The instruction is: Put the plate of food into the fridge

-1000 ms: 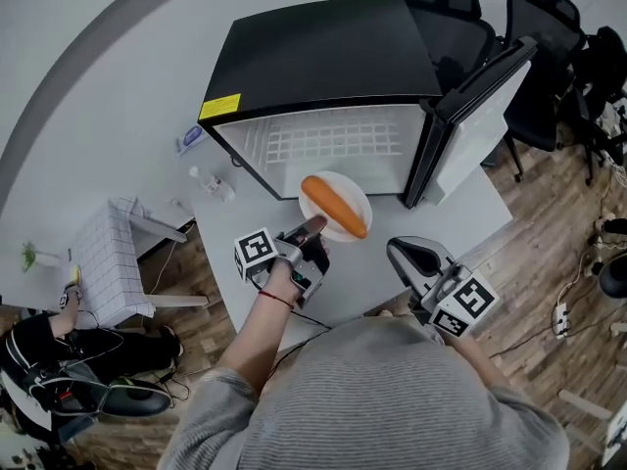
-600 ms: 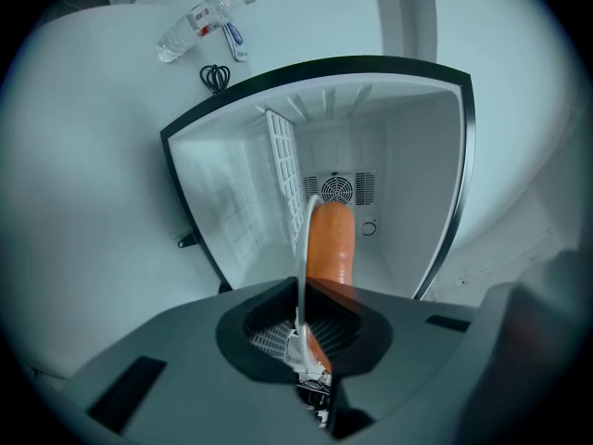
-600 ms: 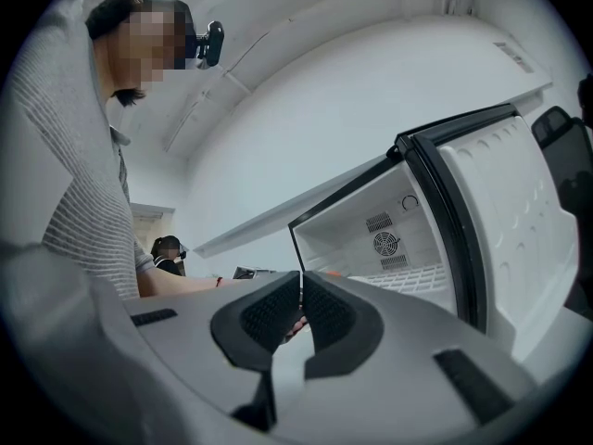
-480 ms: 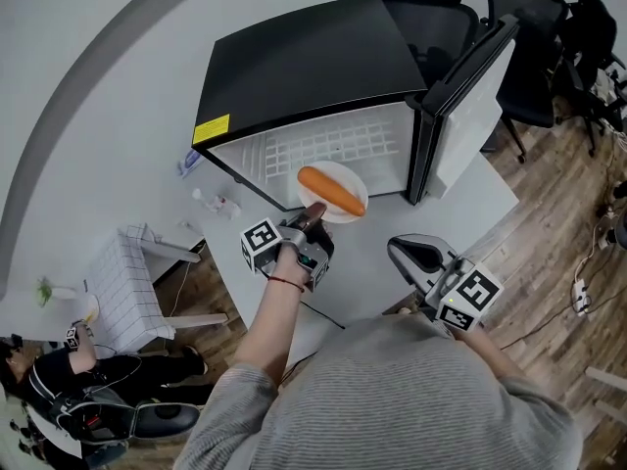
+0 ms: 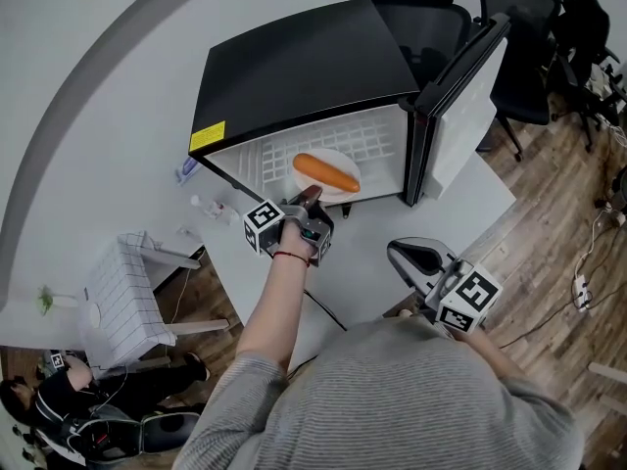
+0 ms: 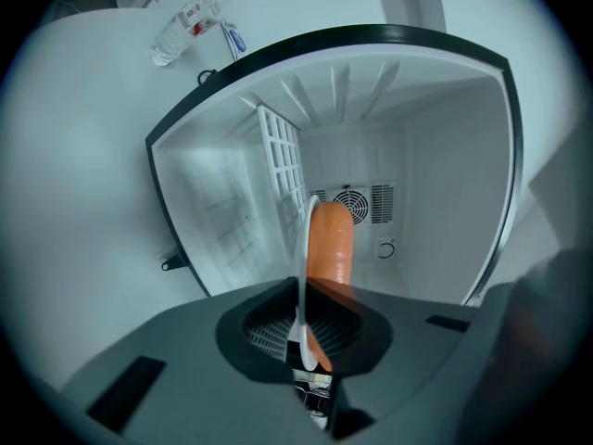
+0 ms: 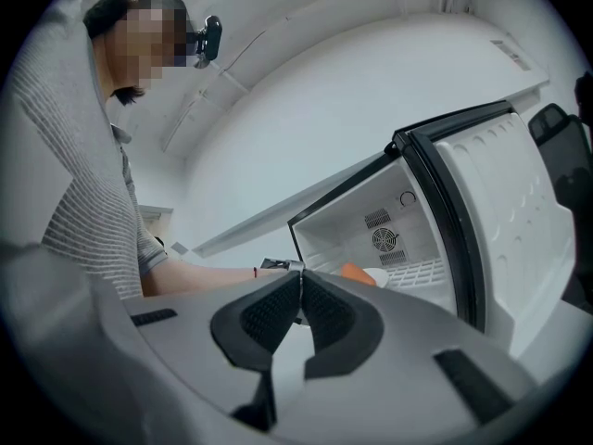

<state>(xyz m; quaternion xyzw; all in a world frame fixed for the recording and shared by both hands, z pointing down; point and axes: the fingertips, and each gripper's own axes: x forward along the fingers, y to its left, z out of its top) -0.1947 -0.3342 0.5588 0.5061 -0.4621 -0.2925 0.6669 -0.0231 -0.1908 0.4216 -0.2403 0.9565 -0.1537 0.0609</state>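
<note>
Head view places the left gripper [image 5: 312, 198] at the open mouth of the fridge [image 5: 294, 67], its jaws nearly closed and pinched on the near rim of the white plate [image 5: 338, 197]. A long orange sausage [image 5: 326, 172] lies across that plate. The plate sits at the front edge of the wire shelf [image 5: 367, 137]; whether it already touches the shelf cannot be told. In the left gripper view the rim [image 6: 301, 267] runs edge-on between the pads, with the sausage [image 6: 330, 244] beyond it and the fan grille on the far wall behind. The grip is thin and taken at one edge, so the loaded far side will probably want to sag. I would carry the plate level, or with the far rim slightly high, so the sausage does not roll off. It should go straight in toward the far wall, clear of both side walls and the door [image 5: 460, 96] standing open on the right. The jaws should open only once the plate's base rests fully on the wires, and the gripper should then draw back low and straight toward the near side. The right gripper [image 5: 416, 256] hangs near the person's body above the table [image 5: 377, 233], jaws together and empty [image 7: 298, 309]. It is well apart from the fridge and free to swing the door shut.
</note>
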